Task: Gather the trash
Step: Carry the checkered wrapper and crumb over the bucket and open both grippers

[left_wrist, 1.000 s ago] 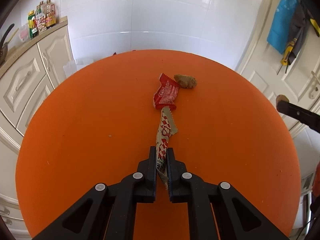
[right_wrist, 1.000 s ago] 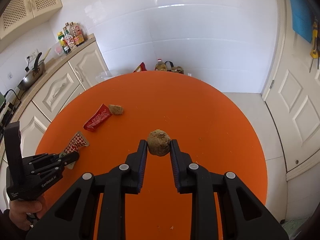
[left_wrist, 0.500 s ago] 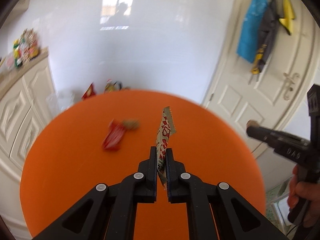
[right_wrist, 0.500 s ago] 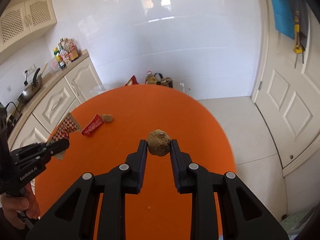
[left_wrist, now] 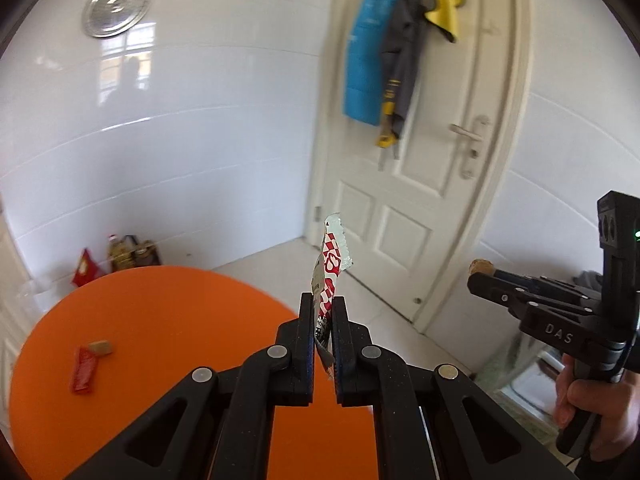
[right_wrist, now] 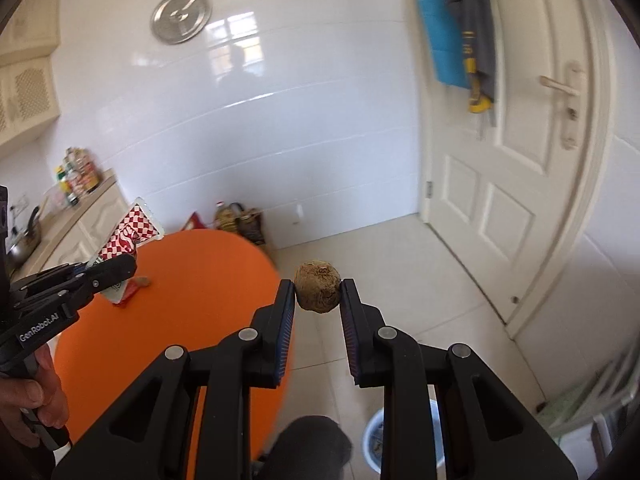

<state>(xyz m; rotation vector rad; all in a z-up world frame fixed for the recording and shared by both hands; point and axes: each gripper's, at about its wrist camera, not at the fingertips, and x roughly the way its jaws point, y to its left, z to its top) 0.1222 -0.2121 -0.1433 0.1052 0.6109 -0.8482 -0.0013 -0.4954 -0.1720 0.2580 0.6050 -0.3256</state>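
My left gripper (left_wrist: 322, 312) is shut on a red-and-white checkered wrapper (left_wrist: 331, 268) and holds it upright in the air past the edge of the orange round table (left_wrist: 160, 320). The wrapper also shows in the right wrist view (right_wrist: 128, 236). My right gripper (right_wrist: 318, 294) is shut on a brown crumpled ball (right_wrist: 318, 292) and holds it over the tiled floor, right of the table (right_wrist: 180, 300). A red wrapper (left_wrist: 84, 370) and a small brown scrap (left_wrist: 100, 347) lie on the table at the left.
A blue-rimmed bin (right_wrist: 370, 446) stands on the floor below my right gripper. A white door (left_wrist: 424, 200) with hanging cloths is ahead. Bags and bottles (left_wrist: 128, 254) sit against the white tiled wall. Kitchen cabinets (right_wrist: 80, 216) stand at the left.
Both grippers have lifted and swung right, away from the table toward the door and floor, each still holding its piece of trash. The bin has come into the right wrist view.
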